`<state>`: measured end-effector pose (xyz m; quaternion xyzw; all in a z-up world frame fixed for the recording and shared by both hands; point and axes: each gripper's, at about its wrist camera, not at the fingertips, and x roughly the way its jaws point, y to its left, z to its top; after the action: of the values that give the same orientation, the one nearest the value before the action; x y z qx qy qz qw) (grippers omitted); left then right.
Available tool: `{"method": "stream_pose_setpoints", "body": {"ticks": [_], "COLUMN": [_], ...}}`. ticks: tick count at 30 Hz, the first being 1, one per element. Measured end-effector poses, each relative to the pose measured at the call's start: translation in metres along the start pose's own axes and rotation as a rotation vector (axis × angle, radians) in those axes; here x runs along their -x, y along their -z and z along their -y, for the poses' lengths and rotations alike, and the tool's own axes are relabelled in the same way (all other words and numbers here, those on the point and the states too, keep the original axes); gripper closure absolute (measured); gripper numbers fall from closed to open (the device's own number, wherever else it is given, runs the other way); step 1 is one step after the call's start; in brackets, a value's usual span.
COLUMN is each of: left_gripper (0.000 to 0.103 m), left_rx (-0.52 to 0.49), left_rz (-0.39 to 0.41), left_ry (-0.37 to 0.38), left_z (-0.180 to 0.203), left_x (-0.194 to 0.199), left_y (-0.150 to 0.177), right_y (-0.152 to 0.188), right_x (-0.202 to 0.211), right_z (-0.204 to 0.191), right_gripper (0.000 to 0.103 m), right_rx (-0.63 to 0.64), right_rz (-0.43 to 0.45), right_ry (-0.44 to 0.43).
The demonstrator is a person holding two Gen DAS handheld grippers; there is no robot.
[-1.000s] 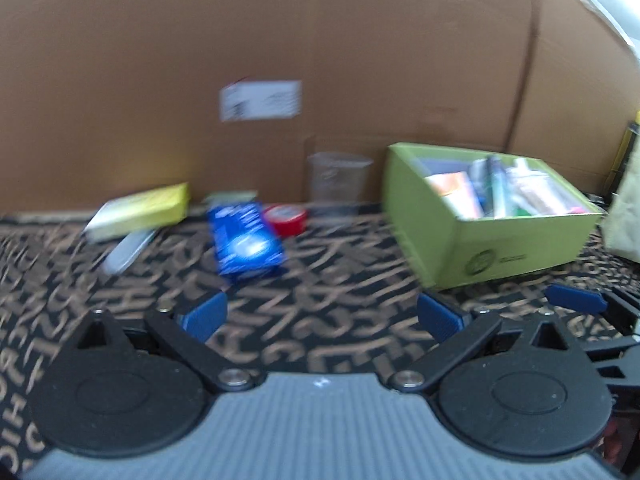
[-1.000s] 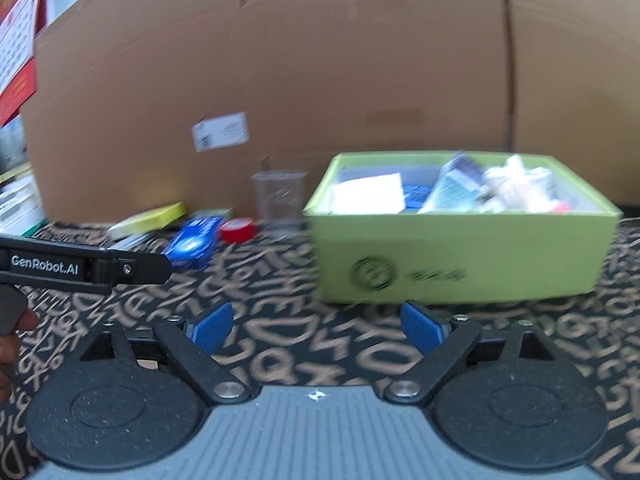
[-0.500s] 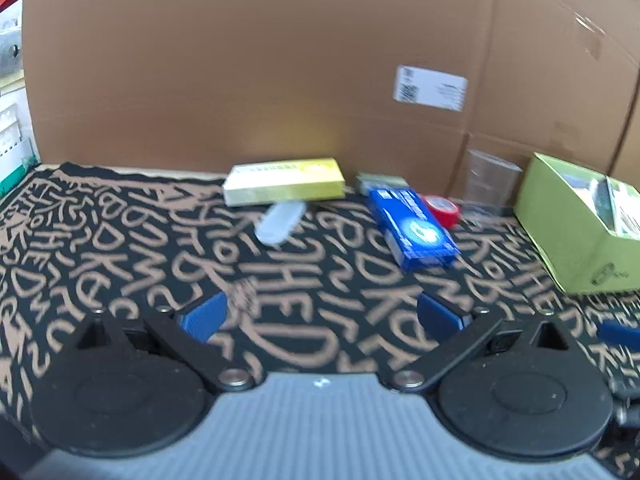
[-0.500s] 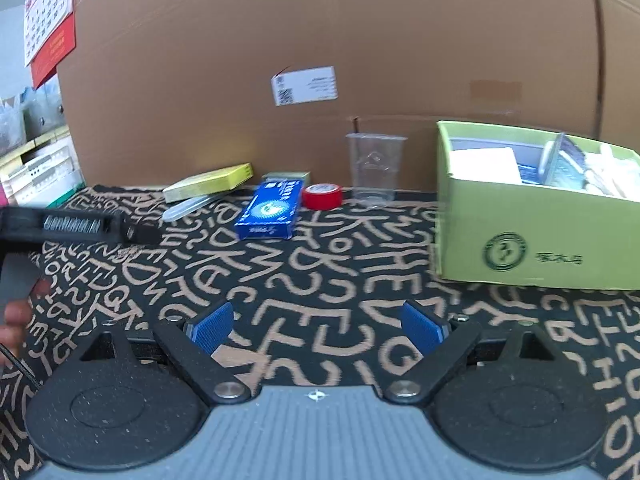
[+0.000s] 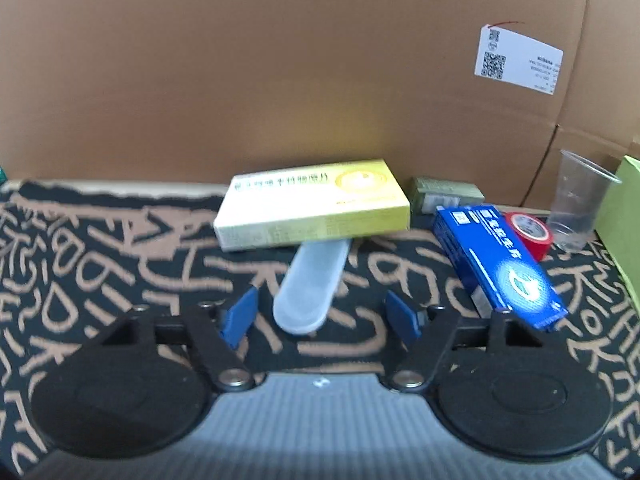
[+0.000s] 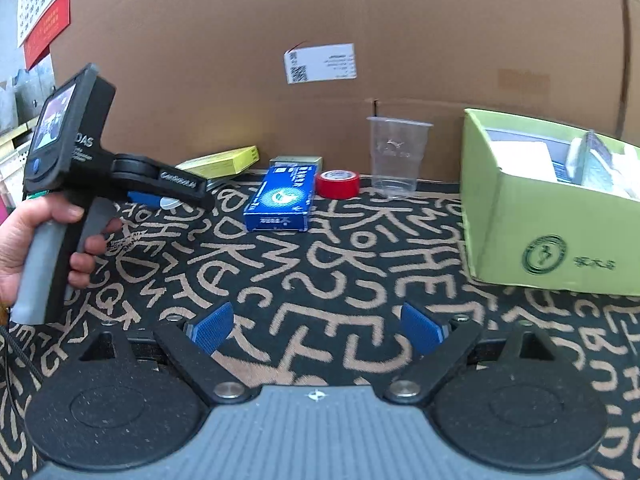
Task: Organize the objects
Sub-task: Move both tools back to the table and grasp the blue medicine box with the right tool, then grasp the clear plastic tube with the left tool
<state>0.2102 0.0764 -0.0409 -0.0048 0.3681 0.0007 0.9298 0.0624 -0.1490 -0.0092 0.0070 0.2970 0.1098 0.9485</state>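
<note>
Our left gripper has swung from the green box of packets to the translucent case; jaws closing, half-open, unheld. Right gripper wide, empty.

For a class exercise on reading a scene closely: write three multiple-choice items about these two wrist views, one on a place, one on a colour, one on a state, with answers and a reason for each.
1. Where does the translucent case lie?
A. in the green box
B. partly under the yellow box, ahead of the left gripper
C. inside the cup

2. What colour is the tape roll?
A. red
B. white
C. black

3. How does the clear plastic cup stand?
A. tipped on its side
B. upside down
C. upright, mouth up

Answers:
1 B, its far end tucks under the yellow box, near the left gripper.
2 A, plainly red beside the blue box.
3 C, its open rim faces up.
</note>
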Motion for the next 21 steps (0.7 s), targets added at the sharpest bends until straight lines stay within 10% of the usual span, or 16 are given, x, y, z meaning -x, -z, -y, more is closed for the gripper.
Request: {"method": "stream_pose_setpoints", "body": {"ticks": [15,21], "left_gripper": [0.058,0.064], "left_rx": [-0.045,-0.062], "left_rz": [0.024,0.022], "left_ry": [0.025,0.032], "left_z": [0.0,-0.003], "left_x": [-0.003,-0.001], "left_y": [-0.002,0.0], "right_y": [-0.053,-0.054], "right_x": [-0.078,-0.092], "right_z": [-0.038,-0.036], "right_gripper": [0.016,0.043], "right_rx": [0.086,0.052], "right_rz": [-0.005,-0.038], "right_ry": [0.033,0.03]}}
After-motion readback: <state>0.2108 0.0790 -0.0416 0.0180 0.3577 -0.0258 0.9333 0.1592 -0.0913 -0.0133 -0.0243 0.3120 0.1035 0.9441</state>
